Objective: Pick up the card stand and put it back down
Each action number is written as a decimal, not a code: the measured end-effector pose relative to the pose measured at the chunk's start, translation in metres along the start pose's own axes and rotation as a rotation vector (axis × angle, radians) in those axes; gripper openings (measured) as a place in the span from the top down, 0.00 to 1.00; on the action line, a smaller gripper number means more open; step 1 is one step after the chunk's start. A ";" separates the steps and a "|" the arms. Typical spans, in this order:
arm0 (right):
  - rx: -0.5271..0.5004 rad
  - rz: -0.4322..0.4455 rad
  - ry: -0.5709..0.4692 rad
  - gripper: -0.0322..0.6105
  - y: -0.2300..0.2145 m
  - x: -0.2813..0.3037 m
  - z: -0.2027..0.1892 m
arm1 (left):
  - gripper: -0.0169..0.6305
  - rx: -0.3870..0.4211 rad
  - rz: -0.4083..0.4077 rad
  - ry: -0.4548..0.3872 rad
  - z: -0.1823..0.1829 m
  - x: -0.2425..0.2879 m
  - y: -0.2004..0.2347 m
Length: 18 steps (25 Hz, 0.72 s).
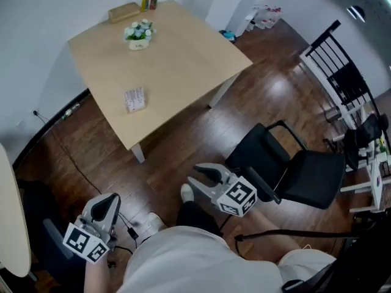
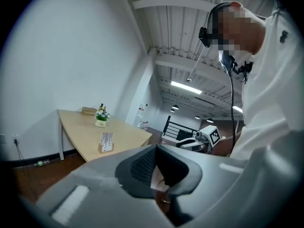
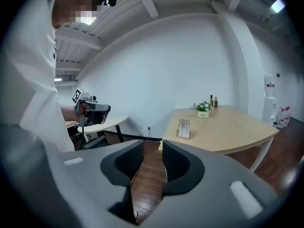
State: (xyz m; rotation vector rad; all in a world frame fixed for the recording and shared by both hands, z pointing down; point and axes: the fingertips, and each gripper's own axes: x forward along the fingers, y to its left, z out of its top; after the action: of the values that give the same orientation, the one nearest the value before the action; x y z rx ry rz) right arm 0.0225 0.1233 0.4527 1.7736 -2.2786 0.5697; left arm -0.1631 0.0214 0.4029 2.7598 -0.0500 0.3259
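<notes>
The card stand [image 1: 134,99], a small wooden block with white cards upright in it, sits near the front edge of the light wooden table [image 1: 183,60]. It also shows in the left gripper view as the card stand [image 2: 106,142] and in the right gripper view as the card stand [image 3: 183,128]. Both grippers are held low near the person's body, well away from the table. My left gripper [image 1: 112,199] has its jaws together with nothing in them [image 2: 156,148]. My right gripper [image 1: 194,174] is open, and only floor shows between its pads [image 3: 153,151].
A flower pot [image 1: 138,34], a wooden box [image 1: 123,11] and two small bottles [image 1: 148,0] stand at the table's far side. A black office chair [image 1: 293,166] is to the right of the right gripper. A second pale table [image 1: 12,218] edges in at the left. The floor is dark wood.
</notes>
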 end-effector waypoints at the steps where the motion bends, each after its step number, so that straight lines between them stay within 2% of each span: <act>1: -0.010 -0.002 -0.006 0.76 0.006 -0.008 0.002 | 0.97 0.009 -0.009 0.003 -0.001 -0.001 -0.005; 4: -0.044 -0.008 -0.023 0.76 0.016 -0.032 0.009 | 0.97 0.026 -0.027 -0.009 -0.002 0.003 -0.022; 8: -0.091 0.001 -0.050 0.76 0.026 -0.054 0.022 | 0.97 0.011 -0.017 -0.044 0.003 0.004 -0.049; 12: -0.144 0.020 -0.058 0.75 0.040 -0.075 0.030 | 0.97 0.034 -0.035 -0.030 -0.001 0.008 -0.078; 18: -0.164 0.027 -0.092 0.75 0.049 -0.100 0.030 | 0.97 0.024 -0.030 -0.033 -0.008 0.011 -0.104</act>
State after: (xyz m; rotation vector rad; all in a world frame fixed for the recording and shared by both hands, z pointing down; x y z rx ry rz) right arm 0.0038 0.2092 0.3781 1.7261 -2.3382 0.3008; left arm -0.1461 0.1221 0.3768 2.7872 -0.0137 0.2753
